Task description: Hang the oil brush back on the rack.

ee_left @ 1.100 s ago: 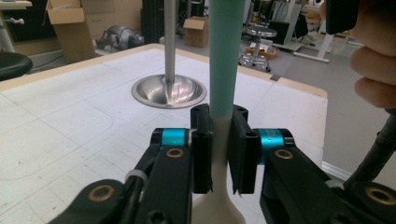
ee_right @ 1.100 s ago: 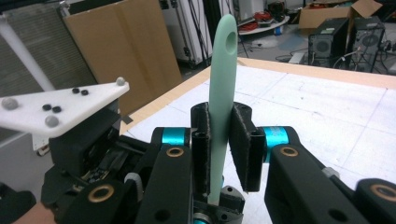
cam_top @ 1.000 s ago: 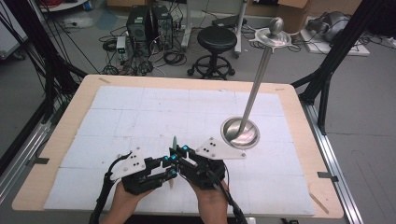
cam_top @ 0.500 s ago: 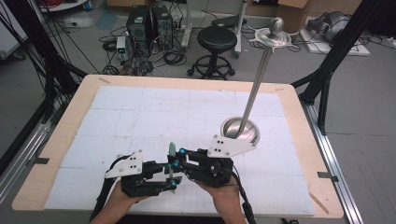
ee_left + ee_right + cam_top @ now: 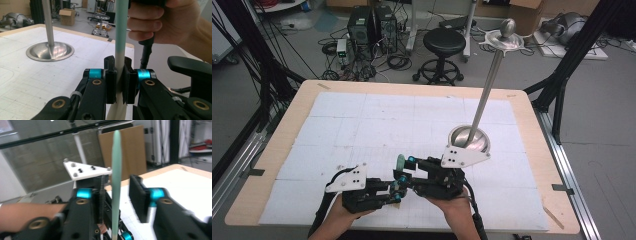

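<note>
The table (image 5: 532,150) is a pale wooden board covered with a white gridded mat (image 5: 377,125), standing on a grey floor with a black stool (image 5: 442,42), a tangle of cables and computer boxes (image 5: 367,22) beyond its far edge, and cardboard boxes further back. On the mat's right half sits a steel stand (image 5: 469,137): a shallow round base with a tall thin pole rising to a knobbed disc at the top. Near the front edge the two hands meet, each holding its tool. The left gripper (image 5: 119,82) has its jaws pressed tight on a thin stick (image 5: 121,37), pale green above and whitish lower down, which stands upright between the pads. The right gripper (image 5: 116,195) faces it just beside, jaws spread wide with clear gaps either side of the same stick (image 5: 116,170), not touching it as far as I can see. The right hand (image 5: 172,23) shows close behind the stick in the left gripper view.
</note>
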{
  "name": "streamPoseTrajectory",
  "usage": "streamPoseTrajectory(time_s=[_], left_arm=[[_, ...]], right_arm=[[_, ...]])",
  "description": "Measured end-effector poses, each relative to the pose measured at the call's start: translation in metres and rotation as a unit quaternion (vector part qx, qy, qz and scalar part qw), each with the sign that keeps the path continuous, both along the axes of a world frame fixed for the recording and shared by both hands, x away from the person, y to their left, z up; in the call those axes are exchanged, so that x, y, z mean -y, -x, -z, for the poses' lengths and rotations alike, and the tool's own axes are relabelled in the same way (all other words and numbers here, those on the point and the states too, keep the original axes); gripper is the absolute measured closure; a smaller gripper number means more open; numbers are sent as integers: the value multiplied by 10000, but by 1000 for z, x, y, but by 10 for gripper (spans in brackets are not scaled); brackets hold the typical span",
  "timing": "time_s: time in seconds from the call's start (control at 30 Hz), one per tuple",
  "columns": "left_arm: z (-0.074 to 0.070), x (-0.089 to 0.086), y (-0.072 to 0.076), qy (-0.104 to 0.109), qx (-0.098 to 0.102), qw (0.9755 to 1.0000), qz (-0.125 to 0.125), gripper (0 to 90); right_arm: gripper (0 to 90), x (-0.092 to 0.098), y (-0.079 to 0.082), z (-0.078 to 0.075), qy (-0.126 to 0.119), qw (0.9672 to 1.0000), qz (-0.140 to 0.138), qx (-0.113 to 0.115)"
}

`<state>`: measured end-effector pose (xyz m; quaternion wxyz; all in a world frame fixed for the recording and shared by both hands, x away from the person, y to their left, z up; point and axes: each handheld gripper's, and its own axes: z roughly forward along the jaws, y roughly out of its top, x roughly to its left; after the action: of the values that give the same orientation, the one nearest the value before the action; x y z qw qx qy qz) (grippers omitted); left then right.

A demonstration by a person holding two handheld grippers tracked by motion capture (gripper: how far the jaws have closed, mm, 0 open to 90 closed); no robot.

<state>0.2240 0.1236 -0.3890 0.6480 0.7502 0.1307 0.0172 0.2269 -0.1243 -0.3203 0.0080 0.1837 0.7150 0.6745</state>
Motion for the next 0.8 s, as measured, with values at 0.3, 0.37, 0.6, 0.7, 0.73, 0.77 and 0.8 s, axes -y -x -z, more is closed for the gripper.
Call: streamPoseTrajectory(time_s=[0.3, 0.37, 0.6, 0.7, 0.73, 0.77, 0.8], left_arm=[[-1, 2, 0, 54, -16, 9993, -374, 835], [0, 3, 0, 68, -13, 9992, -395, 835], [-2, -2, -2, 168, 36, 9989, -442, 613], [-1, -13, -5, 196, 96, 9981, -573, 478], [-1, -18, -6, 204, 118, 9976, -657, 418], [-1, -22, -7, 259, 115, 9971, -707, 386], [-1, -27, -8, 289, 135, 9967, -746, 371]], right_arm=[[716, -5, 4, 2, 166, 9997, 186, 86], [766, -5, 3, 2, 169, 9996, 215, 57], [821, -1, 0, 1, 181, 9994, 307, 22], [823, 7, -5, -4, 152, 9990, 427, 38], [823, 11, -7, -6, 142, 9987, 487, 27], [823, 16, -10, -10, 106, 9984, 557, 63], [824, 20, -13, -13, 81, 9979, 633, 56]])
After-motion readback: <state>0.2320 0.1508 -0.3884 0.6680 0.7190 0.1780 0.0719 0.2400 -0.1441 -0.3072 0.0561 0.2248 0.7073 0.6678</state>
